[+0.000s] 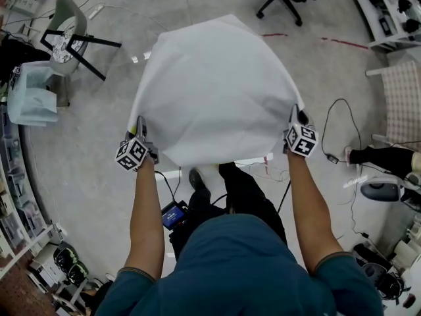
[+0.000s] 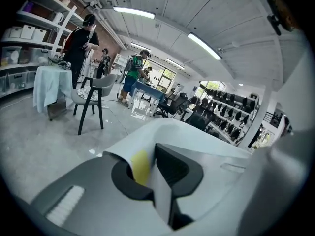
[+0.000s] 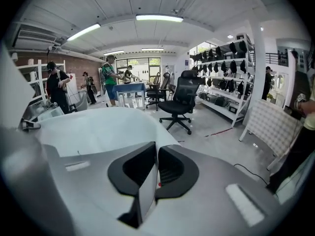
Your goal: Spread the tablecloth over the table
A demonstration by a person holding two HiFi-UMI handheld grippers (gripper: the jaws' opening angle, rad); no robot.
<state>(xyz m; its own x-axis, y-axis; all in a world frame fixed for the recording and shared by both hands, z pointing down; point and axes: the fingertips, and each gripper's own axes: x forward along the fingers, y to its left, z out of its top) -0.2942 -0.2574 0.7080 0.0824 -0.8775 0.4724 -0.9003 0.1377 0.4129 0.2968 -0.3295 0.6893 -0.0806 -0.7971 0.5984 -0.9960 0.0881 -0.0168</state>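
The left gripper (image 1: 140, 135) and right gripper (image 1: 296, 122) each clamp a near corner of the white tablecloth (image 1: 214, 87), which billows out ahead of them, stretched between both above the floor (image 1: 85, 157).

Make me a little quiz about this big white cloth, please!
1. True or false: the tablecloth lies folded up small on the floor.
2. Pick one: what grips the near edge of the cloth? A) the left gripper and the right gripper, one at each side, jaws shut on it. B) a clothes peg. C) nothing at all.
3. Fill in the gap: the office chair on wheels is coloured ____.

Key: 1 false, it is held spread out wide in the air. 2 A. 3 black.
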